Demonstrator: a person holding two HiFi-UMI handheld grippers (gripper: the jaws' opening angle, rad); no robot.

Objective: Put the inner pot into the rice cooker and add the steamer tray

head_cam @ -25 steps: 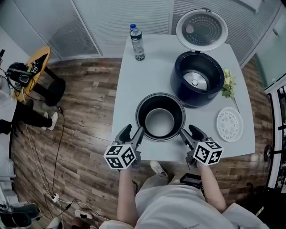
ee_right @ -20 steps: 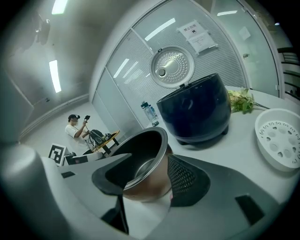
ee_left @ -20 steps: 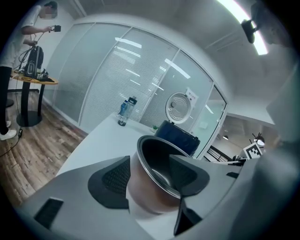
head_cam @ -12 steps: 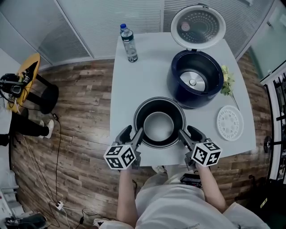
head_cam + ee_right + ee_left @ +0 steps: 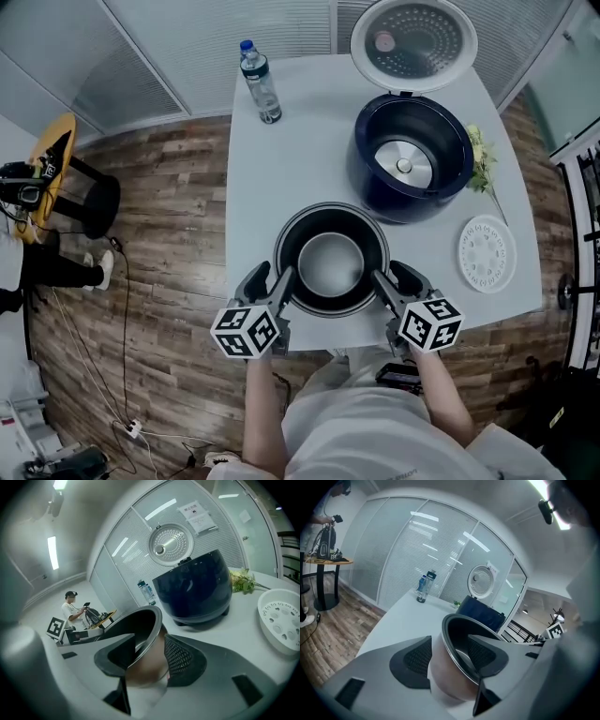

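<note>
The inner pot (image 5: 331, 262) is set at the near edge of a white table (image 5: 281, 169), in front of the open rice cooker (image 5: 372, 187), and the steamer tray (image 5: 487, 254) is laid beside them. The pot's rim is straddled by the left gripper (image 5: 271, 279) and the right gripper (image 5: 394, 277), whose wide jaws have just been closing. The table is surrounded by a wood-plank floor (image 5: 169, 234) and blind-covered glass walls (image 5: 234, 19).

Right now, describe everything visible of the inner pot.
The inner pot is round and empty, with a dark lining, a pale metallic base and outer wall, and a flared rim. It stands upright near the front edge of the table, before the rice cooker. The left gripper and right gripper straddle its wall, fingers inside and outside, just closing on it.
</note>
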